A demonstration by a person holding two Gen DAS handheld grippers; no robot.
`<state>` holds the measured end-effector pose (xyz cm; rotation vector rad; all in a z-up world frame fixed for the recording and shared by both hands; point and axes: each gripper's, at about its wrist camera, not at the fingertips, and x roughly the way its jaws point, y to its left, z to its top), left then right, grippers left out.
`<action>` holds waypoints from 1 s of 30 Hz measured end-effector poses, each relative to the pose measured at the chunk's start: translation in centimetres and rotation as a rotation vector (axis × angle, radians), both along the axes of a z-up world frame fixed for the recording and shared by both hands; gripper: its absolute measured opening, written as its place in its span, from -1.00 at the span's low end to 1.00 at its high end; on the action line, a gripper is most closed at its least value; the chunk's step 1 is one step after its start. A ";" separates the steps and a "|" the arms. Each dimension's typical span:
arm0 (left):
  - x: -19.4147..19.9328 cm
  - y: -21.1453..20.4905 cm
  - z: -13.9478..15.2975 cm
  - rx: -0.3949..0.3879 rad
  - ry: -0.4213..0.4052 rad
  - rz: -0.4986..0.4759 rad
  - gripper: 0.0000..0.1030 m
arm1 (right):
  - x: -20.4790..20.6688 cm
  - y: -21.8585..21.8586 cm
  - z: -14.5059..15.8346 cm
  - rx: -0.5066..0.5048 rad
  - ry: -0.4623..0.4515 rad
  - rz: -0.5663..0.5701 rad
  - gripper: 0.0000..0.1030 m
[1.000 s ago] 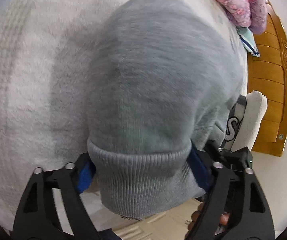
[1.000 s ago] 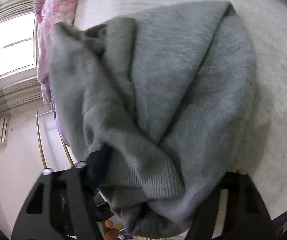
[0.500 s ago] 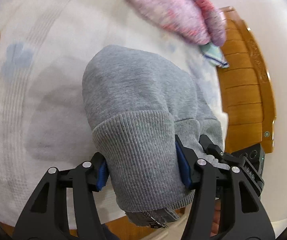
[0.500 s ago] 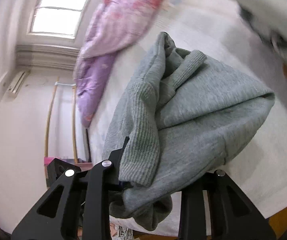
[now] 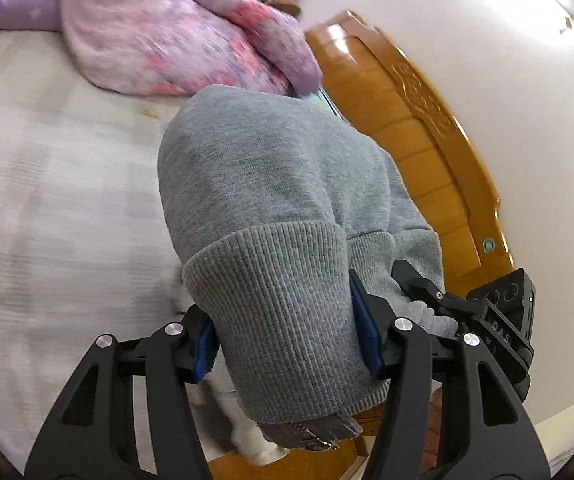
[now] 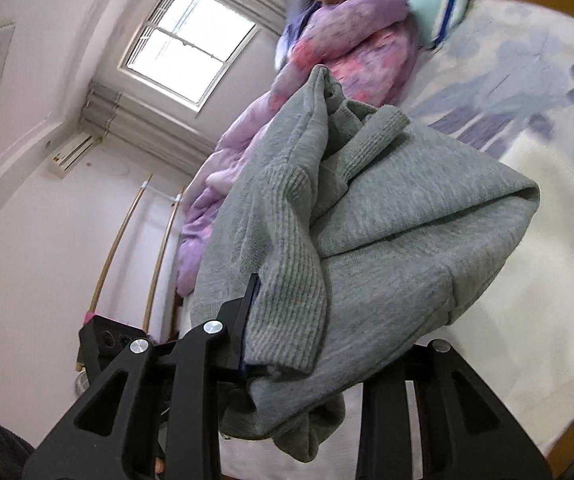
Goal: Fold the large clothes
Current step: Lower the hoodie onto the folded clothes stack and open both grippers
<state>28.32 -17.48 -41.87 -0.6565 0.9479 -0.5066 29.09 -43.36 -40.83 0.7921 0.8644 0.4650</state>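
**Grey sweatshirt clamped in both grippers above the bed**

Left gripper point(image 5: 287, 332): blue-padded jaws pressed in on either side of a thick fold of the grey sweatshirt point(image 5: 271, 208), at its ribbed hem band point(image 5: 283, 300). A zipper end point(image 5: 311, 442) hangs below the band. The garment bunches forward from the jaws in a rounded bundle, held off the bed sheet point(image 5: 47, 200).

Right gripper point(image 6: 327, 356): closed on the same sweatshirt point(image 6: 387, 240). Left finger point(image 6: 243, 320) visible against ribbed knit; the right fingertip is buried under draped cloth. A ribbed cuff point(image 6: 375, 136) folds over the top of the bundle. Loose fabric sags below the jaws.

Surroundings: pink and purple quilt point(image 5: 159, 32) heaped at the far side of the bed, running along the wall side in the right view point(image 6: 347, 52). Striped pale-blue pillow point(image 6: 435, 8) next to the quilt at the head end. Wooden headboard point(image 5: 419, 128) to the right of the bundle in the left view. Window point(image 6: 187, 48) and wall air conditioner point(image 6: 73, 152) in the right view. No containers in sight.
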 end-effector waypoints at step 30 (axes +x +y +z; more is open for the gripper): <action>7.3 -11.3 -5.1 0.426 0.051 -0.262 0.36 | -0.5 -2.3 -8.0 -0.435 0.324 0.079 -0.11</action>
